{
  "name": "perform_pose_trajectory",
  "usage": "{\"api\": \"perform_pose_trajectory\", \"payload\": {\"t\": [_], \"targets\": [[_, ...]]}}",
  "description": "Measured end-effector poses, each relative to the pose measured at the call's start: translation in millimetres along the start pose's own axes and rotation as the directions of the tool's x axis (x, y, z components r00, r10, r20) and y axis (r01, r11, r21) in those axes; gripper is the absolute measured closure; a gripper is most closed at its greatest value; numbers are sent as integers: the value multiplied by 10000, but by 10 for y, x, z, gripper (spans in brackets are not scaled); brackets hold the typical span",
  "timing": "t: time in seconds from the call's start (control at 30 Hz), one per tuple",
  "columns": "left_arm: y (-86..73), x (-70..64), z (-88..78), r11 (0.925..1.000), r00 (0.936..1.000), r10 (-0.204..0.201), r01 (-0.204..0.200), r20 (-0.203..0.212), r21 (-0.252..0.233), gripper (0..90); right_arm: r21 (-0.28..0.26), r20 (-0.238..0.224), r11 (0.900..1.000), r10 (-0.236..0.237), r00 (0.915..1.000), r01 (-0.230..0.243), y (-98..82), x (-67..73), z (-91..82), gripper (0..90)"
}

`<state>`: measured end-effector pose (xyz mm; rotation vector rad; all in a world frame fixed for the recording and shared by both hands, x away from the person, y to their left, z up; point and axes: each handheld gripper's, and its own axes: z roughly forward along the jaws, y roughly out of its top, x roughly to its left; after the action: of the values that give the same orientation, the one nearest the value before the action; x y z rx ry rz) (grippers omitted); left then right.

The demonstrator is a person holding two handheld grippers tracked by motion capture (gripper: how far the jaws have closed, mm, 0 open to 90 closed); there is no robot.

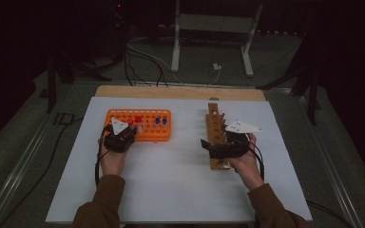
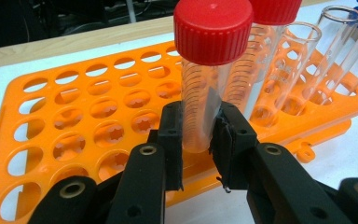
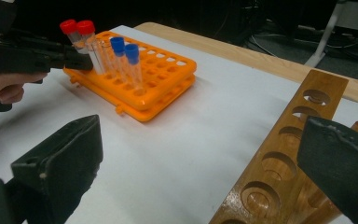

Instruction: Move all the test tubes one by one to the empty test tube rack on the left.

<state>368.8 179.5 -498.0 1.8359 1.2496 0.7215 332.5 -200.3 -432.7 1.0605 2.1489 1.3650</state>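
Red-capped tube [image 2: 213, 70] in orange rack [image 2: 74, 121]

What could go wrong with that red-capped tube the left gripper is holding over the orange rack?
The left gripper pinches the red-capped tube low on smooth plastic, so it might slip or tilt. A second red-capped tube stands right behind it and could get knocked. The orange rack could shift.

Both arms wear brown sleeves [image 1: 105, 199]. Each hand carries a black gripper, the left gripper [image 1: 119, 138] and the right gripper [image 1: 224, 147], each topped with a pale three-cornered plate. Black cables trail back. Round brass screws dot the jaws.
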Motion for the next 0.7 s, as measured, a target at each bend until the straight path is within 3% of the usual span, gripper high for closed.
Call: {"api": "perform_pose_trajectory", "payload": {"t": [0.23,0.47,0.7], "targets": [[5,16,-3,9998,9999,-157,157,44,148,723,21,44,10000,38,10000,-38,-44,-11,-18,8],[-18,122,-173,9944,9945,-1052,1052,-13,-90,495,-92,89,10000,-17,10000,18,-78,-21,-66,9],[-6,164,-546,9891,9889,-1206,1271,864,-738,304,-397,69,9992,8,10000,-5,-115,-46,-140,9]]}}
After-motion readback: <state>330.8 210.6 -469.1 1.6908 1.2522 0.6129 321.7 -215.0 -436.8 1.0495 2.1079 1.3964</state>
